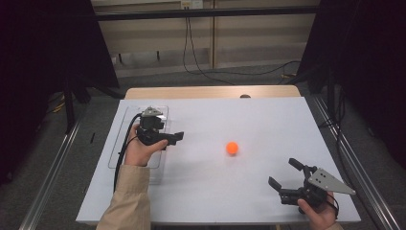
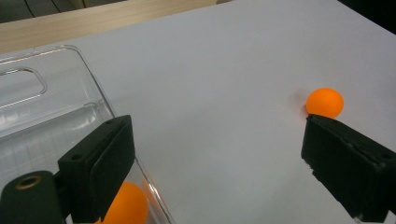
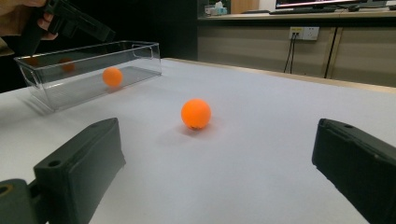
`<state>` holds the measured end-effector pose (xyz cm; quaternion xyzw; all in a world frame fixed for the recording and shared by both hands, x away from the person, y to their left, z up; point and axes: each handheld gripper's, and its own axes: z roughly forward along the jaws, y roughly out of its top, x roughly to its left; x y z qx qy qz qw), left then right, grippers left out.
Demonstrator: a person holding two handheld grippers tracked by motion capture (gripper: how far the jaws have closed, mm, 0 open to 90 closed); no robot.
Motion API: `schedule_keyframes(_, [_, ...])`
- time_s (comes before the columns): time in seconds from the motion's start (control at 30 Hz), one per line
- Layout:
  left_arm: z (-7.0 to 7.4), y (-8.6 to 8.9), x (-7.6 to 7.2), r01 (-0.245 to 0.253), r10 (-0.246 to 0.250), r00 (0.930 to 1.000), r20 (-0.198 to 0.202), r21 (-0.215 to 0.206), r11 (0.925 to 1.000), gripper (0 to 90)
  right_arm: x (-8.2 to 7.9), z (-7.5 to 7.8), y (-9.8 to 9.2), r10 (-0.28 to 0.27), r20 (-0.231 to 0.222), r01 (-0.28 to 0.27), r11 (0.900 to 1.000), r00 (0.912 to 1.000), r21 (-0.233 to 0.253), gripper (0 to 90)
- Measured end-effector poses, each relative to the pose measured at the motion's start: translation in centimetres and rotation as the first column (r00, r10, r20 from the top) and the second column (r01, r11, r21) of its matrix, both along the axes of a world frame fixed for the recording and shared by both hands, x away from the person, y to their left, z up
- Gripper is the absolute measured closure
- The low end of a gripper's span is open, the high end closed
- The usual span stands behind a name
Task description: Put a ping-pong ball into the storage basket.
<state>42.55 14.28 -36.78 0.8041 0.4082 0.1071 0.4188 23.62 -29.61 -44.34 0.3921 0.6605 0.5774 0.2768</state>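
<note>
I aim my right gripper (image 1: 286, 174), jaws spread and empty, at the orange ball (image 1: 232, 147) lying at its ten o'clock on the table (image 1: 268, 115), and should straddle it squarely. My left gripper (image 1: 173, 138), also released, hovers over the clear bin (image 3: 140, 58). I count one loose ball and one ball in the bin (image 3: 112, 76).

Orange ball (image 1: 232, 147) mid-table, free.

both grippers, left (image 1: 178, 137) and right (image 1: 283, 173), held with fingers spread wide.
</note>
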Motion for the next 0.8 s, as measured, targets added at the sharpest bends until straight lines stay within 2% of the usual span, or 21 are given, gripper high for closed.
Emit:
schedule_keyframes(0.37, [0.1, -0.5, -0.2, 0.004, -0.004, 1.0000, 0.006, -0.018, 0.9998, 9.5, 0.1, 0.0, 0.1, 0.006, 0.001, -0.006, 1.000, 1.0000, 0.000, 1.4])
schedule_keyframes(0.6, [0.1, -0.9, -0.3, 0.029, -0.029, 0.9996, 0.001, -0.026, 0.9992, 9.3, 0.1, 0.0, 0.1, 0.007, -0.002, -0.007, 1.000, 1.0000, 0.001, 1.4])
schedule_keyframes(0.8, [0.1, -1.1, -0.3, 0.031, -0.031, 0.9995, 0.000, -0.033, 0.9990, 8.5, 0.1, 0.0, 0.1, 0.007, 0.000, -0.007, 1.000, 1.0000, 0.000, 1.5])
